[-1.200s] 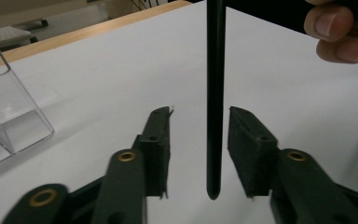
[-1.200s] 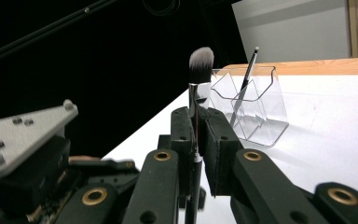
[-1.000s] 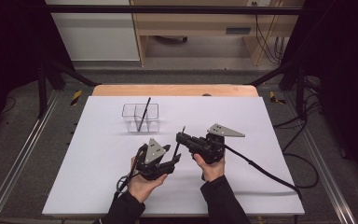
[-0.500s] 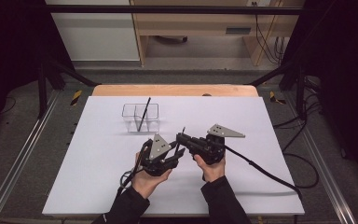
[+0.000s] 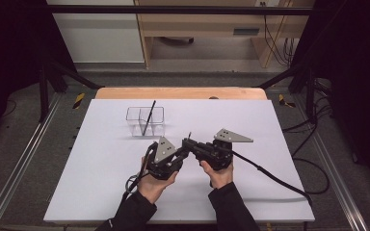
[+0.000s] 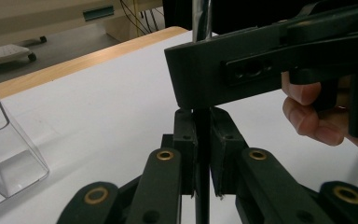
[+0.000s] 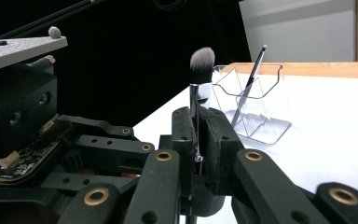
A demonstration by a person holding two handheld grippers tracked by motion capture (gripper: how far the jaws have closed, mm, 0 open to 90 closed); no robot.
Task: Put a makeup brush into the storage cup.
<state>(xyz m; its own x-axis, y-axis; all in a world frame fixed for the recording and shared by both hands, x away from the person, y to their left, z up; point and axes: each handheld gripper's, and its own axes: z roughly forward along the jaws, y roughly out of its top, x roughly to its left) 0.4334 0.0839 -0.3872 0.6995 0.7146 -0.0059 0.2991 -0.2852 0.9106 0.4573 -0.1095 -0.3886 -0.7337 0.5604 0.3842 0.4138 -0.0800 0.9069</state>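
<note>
- So both claws are bunched up together near the middle of the white-topped counter (image 5: pixel 101 163), a bit toward the person's side.
- The right claw (image 7: pixel 199 140) is clamped on a slim makeup brush with a black handle, silver ferrule and grey-white bristle tuft (image 7: pixel 202 63). The brush stands upright, with the tuft poking up above the jaws.
- The left claw (image 6: pixel 202 154) has its jaws closed around the black handle of that same brush, lower down. In the left gripper view the handle runs straight up between its jaws, and the right claw's black jaws sit just above, crossing the frame.
- From the high view the left claw (image 5: pixel 179 155) and right claw (image 5: pixel 187 143) meet tip to tip, and the brush is just a tiny thin thing sticking up at that spot.
- The person's right hand (image 5: pixel 219 173) and left hand (image 5: pixel 154 185) come in from the bottom edge in dark sleeves.
- Farther back on the counter there's a clear plastic organiser box with compartments (image 5: pixel 145 120), well apart from the claws.
- A thin dark brush (image 5: pixel 148 117) leans tilted inside it. Can't tell which compartment exactly.
</note>
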